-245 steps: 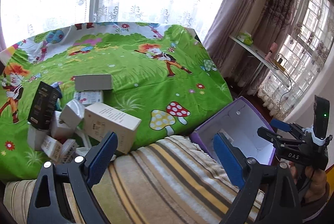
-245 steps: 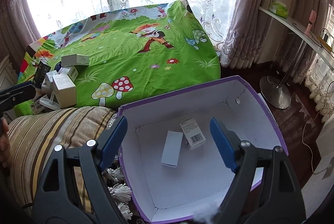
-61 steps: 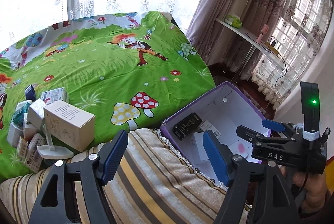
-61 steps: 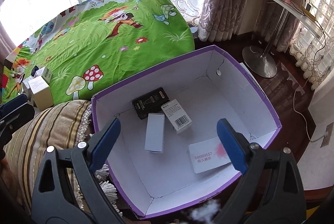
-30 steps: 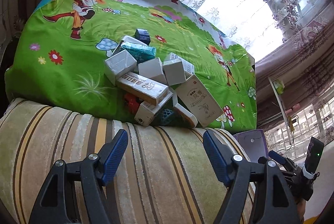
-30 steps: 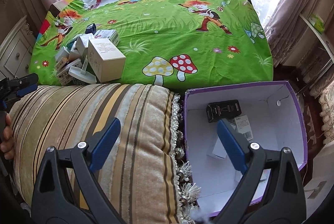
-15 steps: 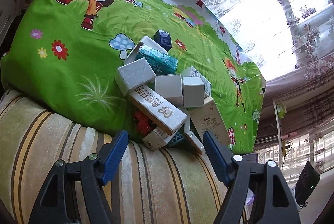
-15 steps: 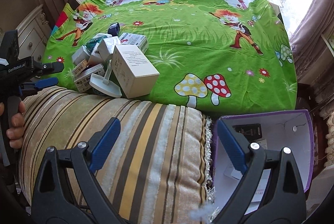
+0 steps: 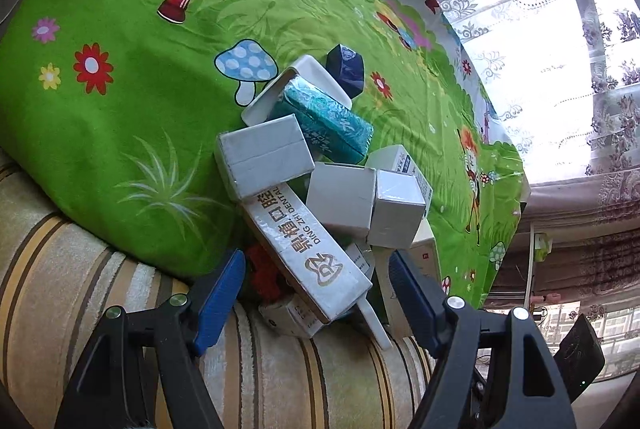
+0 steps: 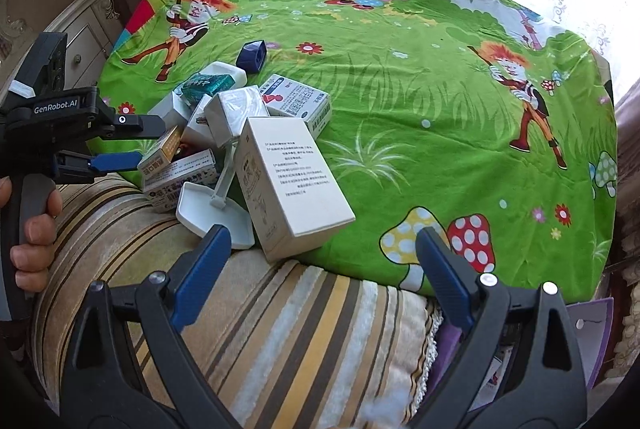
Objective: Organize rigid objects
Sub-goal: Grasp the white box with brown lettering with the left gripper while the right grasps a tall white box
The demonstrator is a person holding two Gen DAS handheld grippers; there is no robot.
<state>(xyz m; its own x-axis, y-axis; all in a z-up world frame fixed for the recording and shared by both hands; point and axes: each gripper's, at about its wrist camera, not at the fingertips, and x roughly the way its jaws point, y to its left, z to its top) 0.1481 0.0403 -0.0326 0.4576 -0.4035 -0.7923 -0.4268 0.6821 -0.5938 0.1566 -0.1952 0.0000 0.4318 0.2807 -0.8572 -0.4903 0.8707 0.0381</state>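
**Lining up on the dental carton**

Left wrist view: our left gripper (image 9: 316, 293) hangs with its jaws spread wide and nothing between them, just above the heap of boxes (image 9: 320, 173) at the edge of the green sheet (image 9: 120, 101). The long dental carton (image 9: 308, 249) lies nearest, slanting between the pads. We judge it the best pick: we should square the pads across its narrow sides, so the white boxes leaning on it are not dragged along.

Right wrist view: our right gripper (image 10: 324, 269) is also wide apart and empty, above the striped cushion (image 10: 280, 329) and near the tall white box (image 10: 292, 185). A corner of the purple bin (image 10: 592, 325) shows at lower right.
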